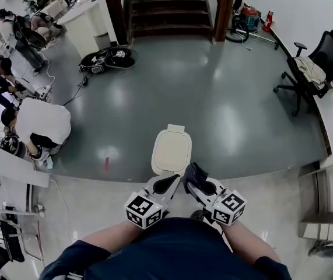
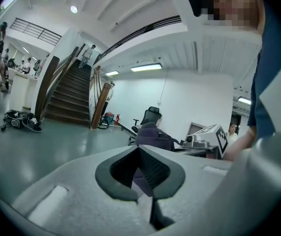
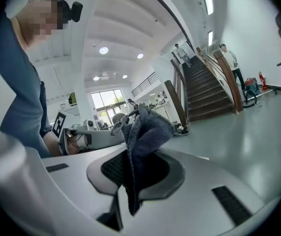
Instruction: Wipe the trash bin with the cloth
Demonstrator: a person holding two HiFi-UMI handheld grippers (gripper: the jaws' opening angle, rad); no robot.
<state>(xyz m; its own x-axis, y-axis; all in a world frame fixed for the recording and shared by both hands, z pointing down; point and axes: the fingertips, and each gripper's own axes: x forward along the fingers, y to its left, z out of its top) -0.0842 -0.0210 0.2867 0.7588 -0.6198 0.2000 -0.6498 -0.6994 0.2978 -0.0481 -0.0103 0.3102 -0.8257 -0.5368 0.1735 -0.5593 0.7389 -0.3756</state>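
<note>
The wiping looks not yet begun. In the head view the trash bin stands on the grey floor at the centre of the frame, its cream lid closed and facing up. Both grippers sit just below it at lower centre.

The right gripper pinches the dark cloth. In its own view the jaws are pressed onto a fold of it, and the rest bunches up above them. The cloth hangs just off the bin's near edge, and I cannot tell from this angle whether it touches the lid.

The left gripper has its jaws pressed together. It seems to hold nothing, though a lilac sliver shows in the gap in its own view. That is probably the cloth beyond.

What is done: the cloth is in hand and brought to the bin. The whole wipe of lid and sides is left.
</note>
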